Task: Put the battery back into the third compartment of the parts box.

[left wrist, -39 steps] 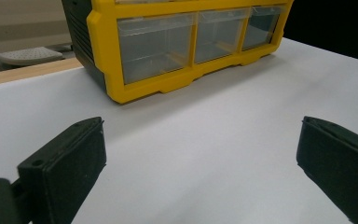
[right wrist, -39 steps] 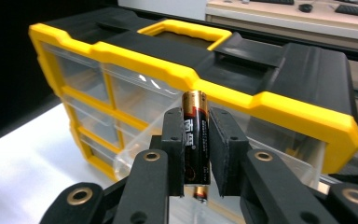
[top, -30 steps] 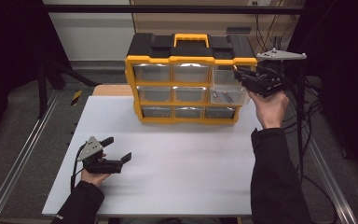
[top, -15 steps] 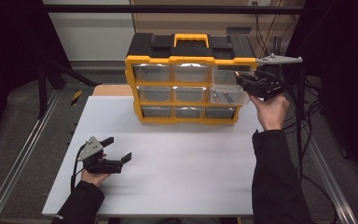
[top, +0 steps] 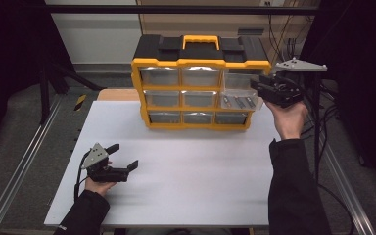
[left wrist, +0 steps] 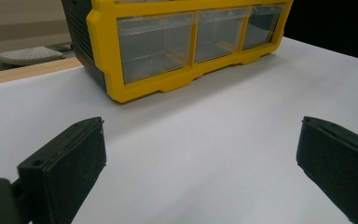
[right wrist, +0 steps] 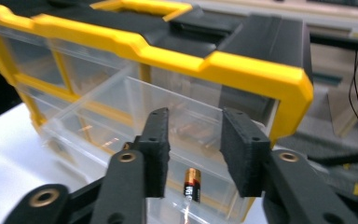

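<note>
A yellow and black drawer organizer (top: 198, 88) stands at the back of the white table (top: 196, 171). Its middle-row right drawer (top: 240, 102) is pulled out, with several batteries lying in it. My right gripper (top: 257, 87) hovers over that drawer's right end. Its jaws have just been opening and stand apart with nothing between the pads (right wrist: 196, 135). Below them one battery (right wrist: 191, 185) lies in the clear drawer (right wrist: 177, 95). My left gripper (top: 123, 156) rests at the table's front left, open and empty (left wrist: 200, 158), facing the organizer (left wrist: 168, 46).
Cables (top: 318, 112) hang to the right of the table. Metal rails (top: 24, 161) run along both sides. A wooden board (top: 115, 94) shows behind the table's back left edge.
The right hand has shifted only slightly beside the pulled-out drawer. The left hand and its gripper have stayed where they were.
</note>
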A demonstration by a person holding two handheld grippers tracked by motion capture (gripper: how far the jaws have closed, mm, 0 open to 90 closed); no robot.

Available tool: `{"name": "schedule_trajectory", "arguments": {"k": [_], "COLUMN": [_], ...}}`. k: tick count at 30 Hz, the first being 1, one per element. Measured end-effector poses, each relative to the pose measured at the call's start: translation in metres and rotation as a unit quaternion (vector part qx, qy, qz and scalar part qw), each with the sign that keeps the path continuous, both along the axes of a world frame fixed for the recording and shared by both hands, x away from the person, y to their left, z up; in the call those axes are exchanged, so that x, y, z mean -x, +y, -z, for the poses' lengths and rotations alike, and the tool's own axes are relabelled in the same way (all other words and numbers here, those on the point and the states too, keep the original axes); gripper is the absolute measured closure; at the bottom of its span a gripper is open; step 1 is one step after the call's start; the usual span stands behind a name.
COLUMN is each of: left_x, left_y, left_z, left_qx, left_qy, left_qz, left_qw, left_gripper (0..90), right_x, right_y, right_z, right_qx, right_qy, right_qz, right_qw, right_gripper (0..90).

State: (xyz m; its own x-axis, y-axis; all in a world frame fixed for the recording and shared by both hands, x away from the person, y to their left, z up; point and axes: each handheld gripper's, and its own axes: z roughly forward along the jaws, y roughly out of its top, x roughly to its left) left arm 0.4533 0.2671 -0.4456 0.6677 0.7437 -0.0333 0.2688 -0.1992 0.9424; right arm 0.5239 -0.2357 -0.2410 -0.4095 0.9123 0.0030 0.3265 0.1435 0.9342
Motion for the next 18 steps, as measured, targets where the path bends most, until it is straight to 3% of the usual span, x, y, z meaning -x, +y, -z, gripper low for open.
{"name": "schedule_trajectory", "arguments": {"k": [4, 10, 15, 18], "left_x": [0.000, 0.000, 0.000, 0.000], "left_y": [0.000, 0.000, 0.000, 0.000], "left_z": [0.000, 0.000, 0.000, 0.000], "left_qx": [0.001, -0.001, 0.000, 0.001], "left_qy": [0.001, -0.001, -0.001, -0.001], "left_qz": [-0.001, -0.001, -0.001, -0.001], "left_qw": [1.0000, 1.0000, 1.0000, 1.0000], "left_gripper": [1.0, 0.9, 0.9, 0.9], "right_x": [0.016, 0.045, 0.066, 0.076], "right_y": [0.001, 0.008, 0.013, 0.016], "right_z": [-0.002, 0.003, 0.019, 0.032], "right_qx": [-0.012, -0.039, -0.054, -0.051], "right_qy": [-0.044, -0.097, -0.103, -0.102], "right_qz": [-0.013, -0.030, -0.047, -0.051], "right_qw": [0.9989, 0.9940, 0.9921, 0.9922], "right_gripper": [40.8, 11.9, 5.2, 3.5]}}
